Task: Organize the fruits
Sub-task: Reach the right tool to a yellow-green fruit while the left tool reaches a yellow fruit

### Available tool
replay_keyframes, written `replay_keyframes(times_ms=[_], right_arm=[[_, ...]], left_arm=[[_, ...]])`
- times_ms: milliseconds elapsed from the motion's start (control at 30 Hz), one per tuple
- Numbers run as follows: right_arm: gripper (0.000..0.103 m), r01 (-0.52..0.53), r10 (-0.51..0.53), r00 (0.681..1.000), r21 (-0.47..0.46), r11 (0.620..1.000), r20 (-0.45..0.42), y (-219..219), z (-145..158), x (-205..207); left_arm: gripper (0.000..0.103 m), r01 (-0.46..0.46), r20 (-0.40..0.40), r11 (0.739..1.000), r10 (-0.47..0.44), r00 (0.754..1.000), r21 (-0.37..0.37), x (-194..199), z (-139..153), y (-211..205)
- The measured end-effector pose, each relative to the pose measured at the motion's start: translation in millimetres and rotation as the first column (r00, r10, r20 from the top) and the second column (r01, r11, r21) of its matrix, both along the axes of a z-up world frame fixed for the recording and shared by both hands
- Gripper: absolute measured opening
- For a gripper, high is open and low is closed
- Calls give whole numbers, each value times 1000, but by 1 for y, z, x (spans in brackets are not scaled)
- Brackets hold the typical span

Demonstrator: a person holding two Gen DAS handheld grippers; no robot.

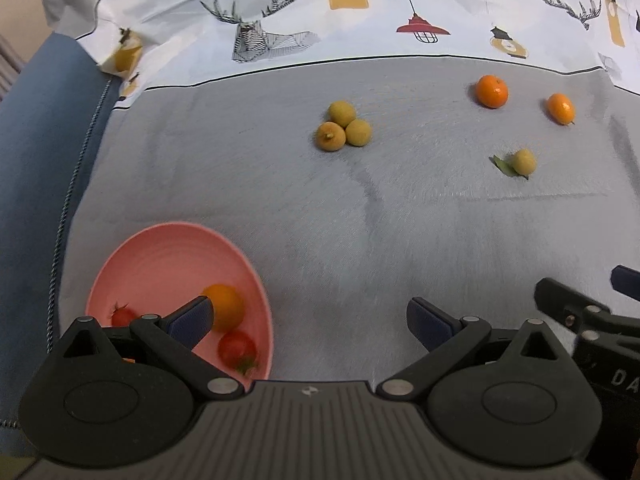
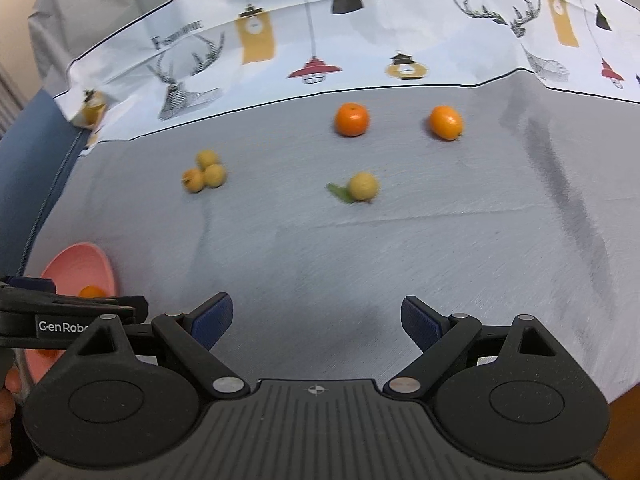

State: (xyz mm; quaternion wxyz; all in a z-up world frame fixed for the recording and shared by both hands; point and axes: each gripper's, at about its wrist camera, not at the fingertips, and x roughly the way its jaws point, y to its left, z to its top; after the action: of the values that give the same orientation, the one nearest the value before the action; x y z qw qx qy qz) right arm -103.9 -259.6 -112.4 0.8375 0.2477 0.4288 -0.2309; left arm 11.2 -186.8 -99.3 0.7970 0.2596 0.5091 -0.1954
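Both claws, left [image 1: 308, 320] and right [image 2: 316, 320], are spread wide with nothing between the ribbed blue pads. Left of them, the smooth pink bowl [image 1: 160, 256] holds one orange [image 1: 226, 306] and two tomatoes [image 1: 237, 348]. Beyond the bowl, on woven grey cloth [image 1: 400, 240], lie four matte yellow fruits [image 1: 344, 126] and two glossy oranges [image 1: 492, 91].

— What colours am I getting around the pink bowl [image 1: 168, 256]?

— I see an orange fruit [image 1: 226, 306] and two red tomatoes [image 1: 237, 347] inside it. Beyond the bowl, on grey cloth [image 1: 400, 240], three yellow fruits [image 1: 343, 128], two bright orange ones [image 1: 492, 91], one pale yellow with a green leaf [image 1: 507, 166].

— And farther back?

— White fabric [image 1: 360, 8] printed with black antlered deer, red and yellow lamps.
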Motion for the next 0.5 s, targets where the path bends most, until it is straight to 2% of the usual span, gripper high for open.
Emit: replay_keyframes(times_ms=[100,300,500], right_arm=[[92,31,-31,999,-32,999,16,-16,-7,0],[92,87,-76,994,-137,987,80,-53,-28,9],[92,81,-68,995,-186,979,76,-83,-54,37]], left_arm=[[103,-14,-6,1000,14,1000,-14,14,-9,-11],[103,-74,16,993,76,997,-90,60,-24,-36],[103,-89,51,989,96,994,-118,102,-41,-57]])
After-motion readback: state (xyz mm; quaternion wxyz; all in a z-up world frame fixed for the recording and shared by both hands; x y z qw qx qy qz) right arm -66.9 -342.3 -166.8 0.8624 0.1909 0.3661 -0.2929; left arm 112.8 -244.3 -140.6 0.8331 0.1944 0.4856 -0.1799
